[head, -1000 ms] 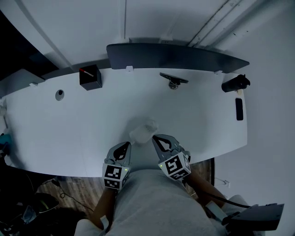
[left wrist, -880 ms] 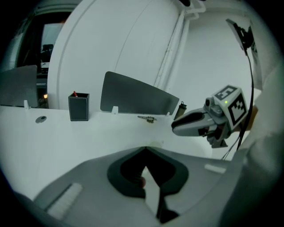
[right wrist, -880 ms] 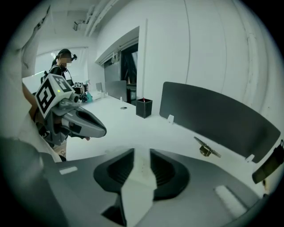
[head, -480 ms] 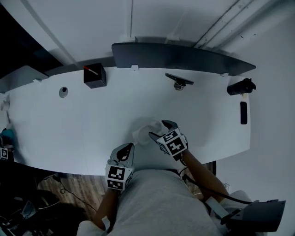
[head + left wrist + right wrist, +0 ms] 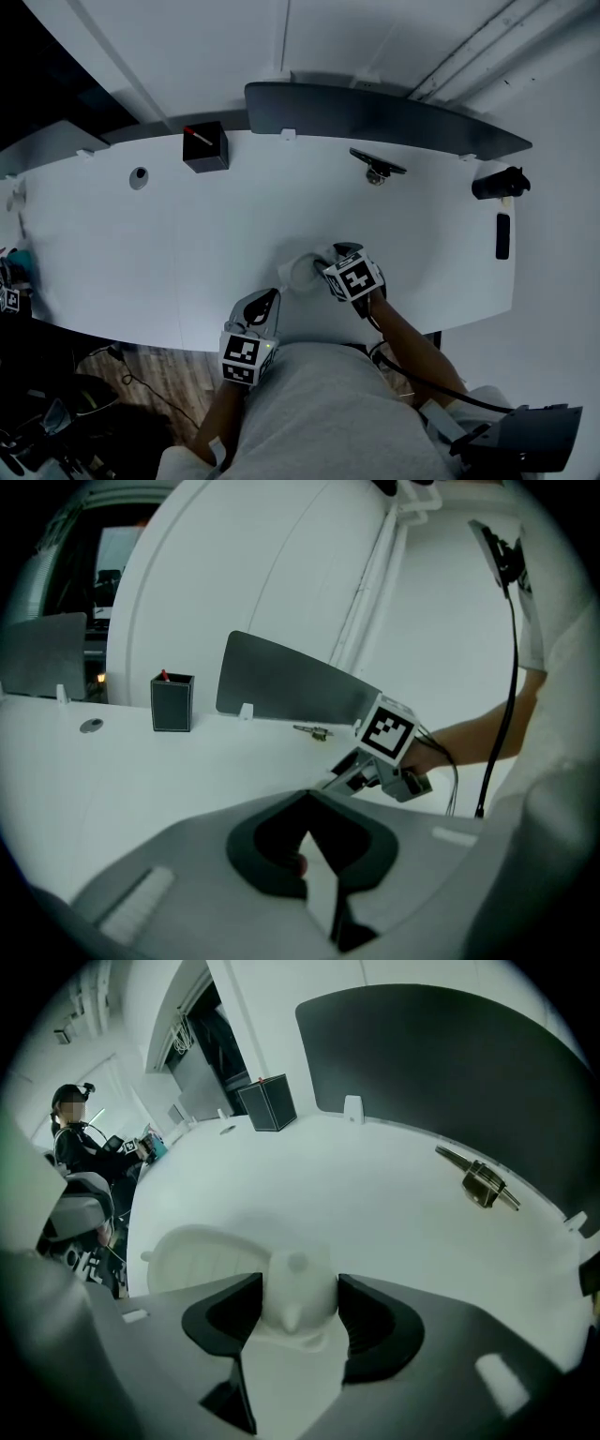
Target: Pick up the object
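A small white plastic object (image 5: 302, 271) lies on the white table (image 5: 169, 253) near its front edge. In the right gripper view its rounded knob (image 5: 298, 1290) sits between the two dark pads, and a ribbed oval part (image 5: 202, 1260) extends to the left. My right gripper (image 5: 323, 265) is over it; its jaws are closing and both pads touch the knob's sides. My left gripper (image 5: 265, 300) hovers just left of and nearer than the object, shut with nothing in it. In the left gripper view the right gripper's marker cube (image 5: 386, 730) shows ahead.
A black pen box (image 5: 205, 148) stands at the back left beside a round grommet (image 5: 139, 175). A dark curved panel (image 5: 375, 112) lines the back edge, with a metal clamp (image 5: 377, 169) before it. A black device (image 5: 497, 183) and a remote (image 5: 502, 235) lie at the right.
My right gripper has moved forward and left from the table's edge onto the white object, opening and bringing its jaws around it. The left gripper has shifted only slightly.
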Motion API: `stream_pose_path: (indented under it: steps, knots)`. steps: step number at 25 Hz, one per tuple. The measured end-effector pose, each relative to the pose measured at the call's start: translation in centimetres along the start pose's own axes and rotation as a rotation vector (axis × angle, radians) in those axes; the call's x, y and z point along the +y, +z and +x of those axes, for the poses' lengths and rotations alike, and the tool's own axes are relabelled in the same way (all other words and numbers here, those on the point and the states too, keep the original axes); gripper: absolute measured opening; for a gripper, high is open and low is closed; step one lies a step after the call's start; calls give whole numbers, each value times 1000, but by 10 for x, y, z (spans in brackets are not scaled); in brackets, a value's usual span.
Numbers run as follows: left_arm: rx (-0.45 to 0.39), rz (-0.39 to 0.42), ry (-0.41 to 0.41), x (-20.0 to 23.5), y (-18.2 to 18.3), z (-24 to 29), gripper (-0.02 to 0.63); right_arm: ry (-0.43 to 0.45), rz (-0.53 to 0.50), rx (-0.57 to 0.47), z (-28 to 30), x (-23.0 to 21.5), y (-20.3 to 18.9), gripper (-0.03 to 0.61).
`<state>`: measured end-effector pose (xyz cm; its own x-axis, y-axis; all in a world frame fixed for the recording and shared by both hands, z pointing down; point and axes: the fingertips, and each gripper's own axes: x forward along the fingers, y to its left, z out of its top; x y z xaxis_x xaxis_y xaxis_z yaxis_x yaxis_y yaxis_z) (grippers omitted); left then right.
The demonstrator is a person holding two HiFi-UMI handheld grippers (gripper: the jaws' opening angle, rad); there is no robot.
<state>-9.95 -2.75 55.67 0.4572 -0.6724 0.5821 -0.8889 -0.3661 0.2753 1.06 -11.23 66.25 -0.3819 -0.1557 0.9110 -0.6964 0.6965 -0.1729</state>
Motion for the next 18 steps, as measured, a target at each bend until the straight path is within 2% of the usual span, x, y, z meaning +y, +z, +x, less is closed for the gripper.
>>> stream_pose_path:
  steps: [8, 13, 18]
  knots:
    - [-1, 6, 9, 0, 3, -1, 2, -15, -18, -34, -3, 1, 3, 240]
    - [-12, -10, 24, 6, 4, -7, 2, -44, -47, -95, -13, 0, 11, 236]
    - [-15, -24, 46, 16, 5, -11, 2, -35, -17, -178, -28, -1, 23, 235]
